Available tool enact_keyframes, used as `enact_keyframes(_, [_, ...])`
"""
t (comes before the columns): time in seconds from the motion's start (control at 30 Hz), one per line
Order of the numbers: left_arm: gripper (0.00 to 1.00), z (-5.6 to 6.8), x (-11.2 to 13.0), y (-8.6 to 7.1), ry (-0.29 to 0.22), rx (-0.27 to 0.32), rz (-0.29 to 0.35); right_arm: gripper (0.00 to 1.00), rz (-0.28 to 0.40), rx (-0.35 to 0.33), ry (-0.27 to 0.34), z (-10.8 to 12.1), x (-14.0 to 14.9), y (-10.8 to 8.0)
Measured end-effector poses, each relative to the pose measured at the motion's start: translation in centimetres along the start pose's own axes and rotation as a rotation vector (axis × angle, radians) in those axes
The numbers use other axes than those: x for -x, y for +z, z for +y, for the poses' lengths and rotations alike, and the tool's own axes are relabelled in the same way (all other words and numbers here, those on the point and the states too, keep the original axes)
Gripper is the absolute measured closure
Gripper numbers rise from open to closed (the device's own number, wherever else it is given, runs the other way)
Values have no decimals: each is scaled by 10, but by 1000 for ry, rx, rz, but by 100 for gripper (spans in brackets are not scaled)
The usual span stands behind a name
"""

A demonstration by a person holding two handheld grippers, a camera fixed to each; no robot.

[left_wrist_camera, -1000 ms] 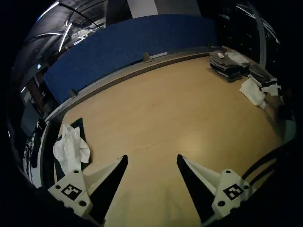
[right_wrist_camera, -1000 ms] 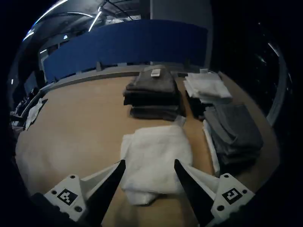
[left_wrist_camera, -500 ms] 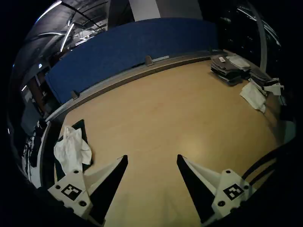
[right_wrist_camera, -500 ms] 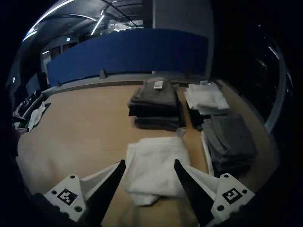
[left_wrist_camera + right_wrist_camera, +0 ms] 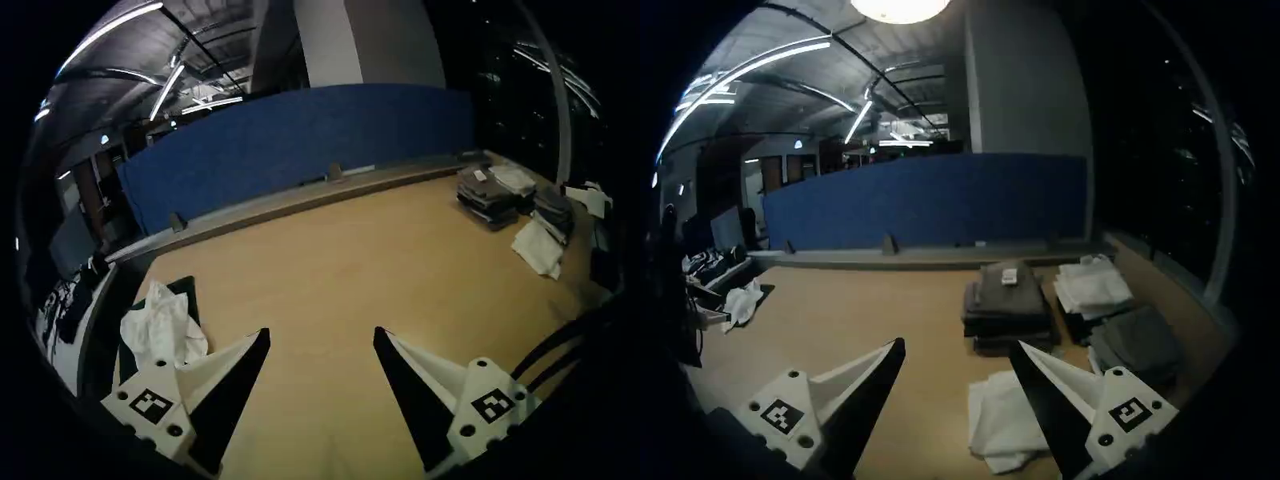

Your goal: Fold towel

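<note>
Your right gripper (image 5: 957, 342) hangs above the tabletop (image 5: 856, 320) with its fingers (image 5: 1056, 400) spread wide and nothing between them. The folded white towel (image 5: 1004, 420) lies flat on the tabletop below the tips, toward the right finger, which hides its right edge. Its long axis runs roughly along the fingers, away from you toward the dark grey stack (image 5: 1008, 308). Your left gripper (image 5: 320, 330) is also spread wide and empty over bare tabletop (image 5: 360, 264). In the left gripper view the folded white towel (image 5: 538, 246) lies well apart at the far right edge. The crumpled white towel (image 5: 164, 332) sits bunched on a dark mat (image 5: 186, 290) just beside the left finger; no long axis can be told from its heap.
</note>
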State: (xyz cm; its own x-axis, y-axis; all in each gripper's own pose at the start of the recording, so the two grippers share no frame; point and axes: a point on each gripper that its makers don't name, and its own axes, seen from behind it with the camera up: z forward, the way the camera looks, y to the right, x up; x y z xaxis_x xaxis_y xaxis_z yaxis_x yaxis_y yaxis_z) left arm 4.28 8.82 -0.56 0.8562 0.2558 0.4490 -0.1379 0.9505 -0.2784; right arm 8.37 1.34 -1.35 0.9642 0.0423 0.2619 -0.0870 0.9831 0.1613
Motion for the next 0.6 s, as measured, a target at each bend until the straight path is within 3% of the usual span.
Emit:
enact_keyframes(0.3, [4, -27, -55, -31, -70, -72, 237, 0, 139, 2, 15, -38, -38, -7])
enact_keyframes(0.6, [4, -52, -72, -52, -144, -122, 339, 0, 178, -12, 21, -62, -47, -8])
